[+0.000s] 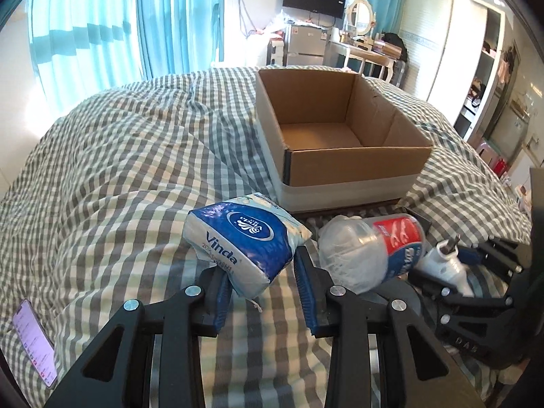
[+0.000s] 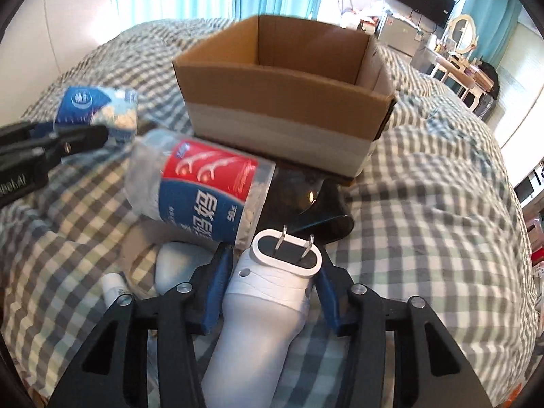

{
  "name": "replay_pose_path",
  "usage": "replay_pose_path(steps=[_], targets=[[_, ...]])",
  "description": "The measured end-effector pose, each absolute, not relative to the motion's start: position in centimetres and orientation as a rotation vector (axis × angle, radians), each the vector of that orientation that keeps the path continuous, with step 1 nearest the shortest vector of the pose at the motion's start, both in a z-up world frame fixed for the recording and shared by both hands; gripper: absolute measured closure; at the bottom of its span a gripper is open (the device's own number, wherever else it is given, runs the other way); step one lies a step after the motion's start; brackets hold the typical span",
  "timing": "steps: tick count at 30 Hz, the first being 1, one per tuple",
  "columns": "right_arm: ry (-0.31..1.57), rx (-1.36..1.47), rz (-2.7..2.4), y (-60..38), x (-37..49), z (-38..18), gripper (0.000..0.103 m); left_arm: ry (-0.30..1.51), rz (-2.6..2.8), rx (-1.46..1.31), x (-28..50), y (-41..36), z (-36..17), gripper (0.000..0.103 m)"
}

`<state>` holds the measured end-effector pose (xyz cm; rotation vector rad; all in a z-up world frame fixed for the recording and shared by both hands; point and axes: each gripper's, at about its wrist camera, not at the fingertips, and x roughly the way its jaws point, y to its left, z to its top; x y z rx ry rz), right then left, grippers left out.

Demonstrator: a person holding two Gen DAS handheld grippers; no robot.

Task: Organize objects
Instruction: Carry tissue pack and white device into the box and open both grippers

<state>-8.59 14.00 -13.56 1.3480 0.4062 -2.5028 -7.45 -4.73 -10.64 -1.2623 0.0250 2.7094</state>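
Tissue pack (image 1: 243,243): pinched between the left gripper's (image 1: 260,273) pads, clear of the bedding. Cardboard box (image 1: 353,165): open-topped, ahead and slightly right of these tongs, so the left hand is the nearer. White plug-in device (image 2: 272,292): long axis in line with the right gripper (image 2: 272,272); its jaws flank the body, contact uncertain. Floss-pick jar (image 2: 204,183): on its side just beyond.

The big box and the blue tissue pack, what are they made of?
The box looks like brown corrugated cardboard, matte, with creased walls and a pale band, perhaps tape, round its base. The tissue pack looks wrapped in thin glossy plastic film: it wrinkles, shines and dents where the left gripper squeezes it. The soft filling is probably paper.
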Motion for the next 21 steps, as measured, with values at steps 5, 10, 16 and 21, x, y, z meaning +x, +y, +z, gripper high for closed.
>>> replay_pose_path(steps=[5, 10, 16, 21], targets=[[0.388, 1.266, -2.546, 14.2, -7.5, -11.0, 0.056, 0.059, 2.729, -1.220, -6.0, -3.7, -9.2, 0.068], [0.392, 1.171, -2.578, 14.5, -7.0, -8.3, 0.056, 0.103, 2.751, -1.170, -5.0, -2.6, -7.5, 0.068], [0.353, 1.086, -2.619, 15.5, -6.4, -5.4, 0.056, 0.128, 2.758, -1.121, -4.4, -1.5, -5.8, 0.068], [0.331, 1.025, -2.628, 15.7, -6.7, -2.8, 0.056, 0.134, 2.761, -1.079, -5.3, -0.8, -3.6, 0.068]])
